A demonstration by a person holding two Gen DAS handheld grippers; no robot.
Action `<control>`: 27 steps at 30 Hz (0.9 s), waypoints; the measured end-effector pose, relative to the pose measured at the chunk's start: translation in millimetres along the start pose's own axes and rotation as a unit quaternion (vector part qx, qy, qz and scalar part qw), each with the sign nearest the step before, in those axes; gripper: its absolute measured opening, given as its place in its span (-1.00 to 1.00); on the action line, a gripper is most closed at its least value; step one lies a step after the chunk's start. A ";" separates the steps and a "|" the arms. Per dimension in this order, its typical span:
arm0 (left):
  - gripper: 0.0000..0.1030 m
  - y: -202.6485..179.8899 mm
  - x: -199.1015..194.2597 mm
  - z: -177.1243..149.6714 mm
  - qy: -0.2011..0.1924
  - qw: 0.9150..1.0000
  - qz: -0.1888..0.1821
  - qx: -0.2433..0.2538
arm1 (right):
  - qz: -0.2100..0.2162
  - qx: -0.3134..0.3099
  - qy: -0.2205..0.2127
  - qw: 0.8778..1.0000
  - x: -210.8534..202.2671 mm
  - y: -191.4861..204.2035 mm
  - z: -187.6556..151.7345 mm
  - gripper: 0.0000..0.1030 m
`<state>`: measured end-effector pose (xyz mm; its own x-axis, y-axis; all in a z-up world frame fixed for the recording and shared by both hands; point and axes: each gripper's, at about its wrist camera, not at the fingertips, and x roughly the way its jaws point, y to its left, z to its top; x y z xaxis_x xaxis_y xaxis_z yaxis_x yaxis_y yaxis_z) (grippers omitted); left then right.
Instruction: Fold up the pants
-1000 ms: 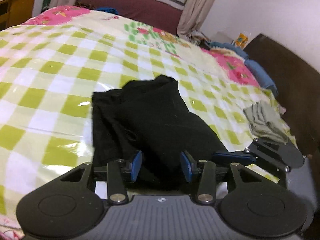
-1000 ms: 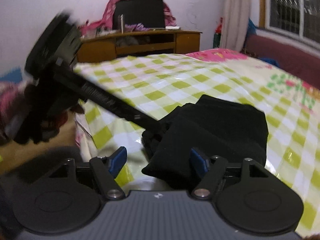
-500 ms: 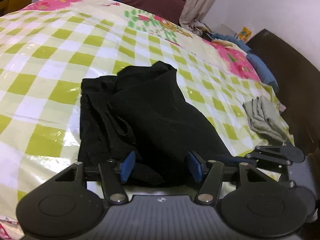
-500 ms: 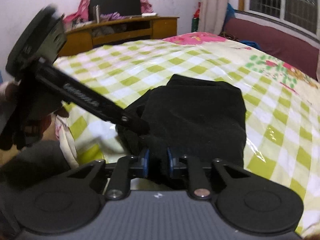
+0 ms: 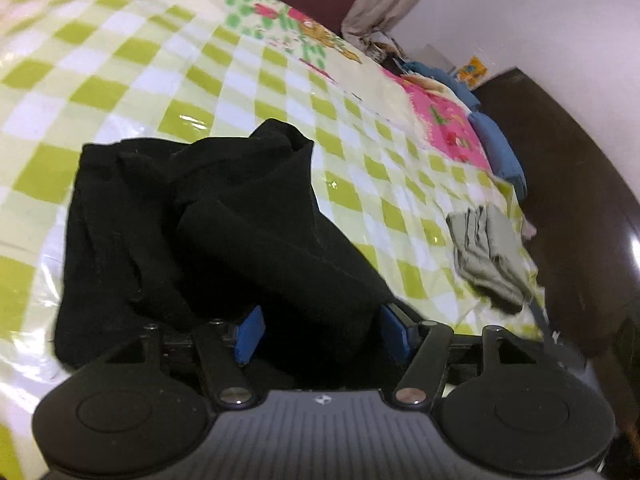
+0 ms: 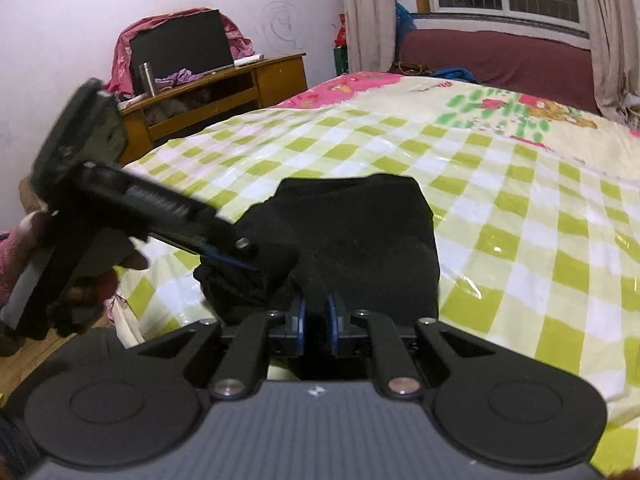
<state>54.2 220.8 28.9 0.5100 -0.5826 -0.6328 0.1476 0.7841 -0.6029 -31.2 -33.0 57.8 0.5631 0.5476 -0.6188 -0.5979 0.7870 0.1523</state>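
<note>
Black fabric pants (image 5: 208, 232) are lying bunched and partly folded on the green-and-white checked plastic-covered bedspread (image 5: 132, 80), near the bed's near edge. In the left wrist view the pile is filling 9 to 12 o'clock of frame centre, with a thick fold running down toward 6 o'clock.

Left gripper (image 5: 322, 332) is sitting at 6 o'clock with its blue-padded fingers (image 5: 250, 334) spread wide; the thick fold is lying between them, not pinched.

Right gripper (image 6: 316, 326) is sitting with its jaws nearly together, clamping a narrow ridge of the black pants (image 6: 352, 232) at the pile's near edge. Blue pads (image 6: 333, 326) are showing on either side of the pinched cloth.

In the right wrist view the left gripper (image 6: 240, 258) is coming in from 9 o'clock, tips touching the pile's left edge, a hand (image 6: 100, 276) gripping its handle.

A folded grey-green cloth (image 5: 486, 256) is lying at 3 o'clock in the left view, well apart from the pants, near the bed's far side edge. A wooden desk (image 6: 224, 88) is standing at 11 o'clock in the right view.
</note>
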 end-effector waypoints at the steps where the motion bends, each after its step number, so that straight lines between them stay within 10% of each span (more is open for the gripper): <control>1: 0.55 2.0 3.7 2.2 -0.001 1.000 0.010 -0.010 | 0.001 0.005 -0.001 1.000 -0.2 -1.8 -1.3 -0.80; 10: 0.60 5.4 8.9 6.0 -0.021 0.997 0.072 -0.025 | 0.009 0.018 -0.013 1.000 -3.6 -9.8 -4.1 -0.87; 13: 0.34 7.0 15.9 4.0 -0.023 0.995 0.095 -0.026 | 0.008 0.024 -0.016 1.000 -5.8 -11.3 -4.7 -0.85; 20: -0.21 2.4 17.0 13.6 -0.029 0.992 0.120 -0.003 | 0.032 -0.046 -0.024 0.998 -5.6 7.7 -11.8 0.35; 25: -0.31 4.4 14.5 20.9 -0.036 0.993 0.114 -0.002 | 0.012 -0.105 -0.019 0.994 24.8 26.3 -10.9 0.28; 27: -0.35 -2.0 9.3 28.7 -0.044 0.993 0.109 0.017 | 0.012 -0.119 -0.013 0.993 29.2 34.6 -10.4 -0.50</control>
<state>83.0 219.9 38.1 0.6051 -0.3775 -0.7009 0.0530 0.8976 -0.4376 -41.4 7.3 37.0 0.5594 0.5755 -0.5966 -0.7279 0.6854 -0.0214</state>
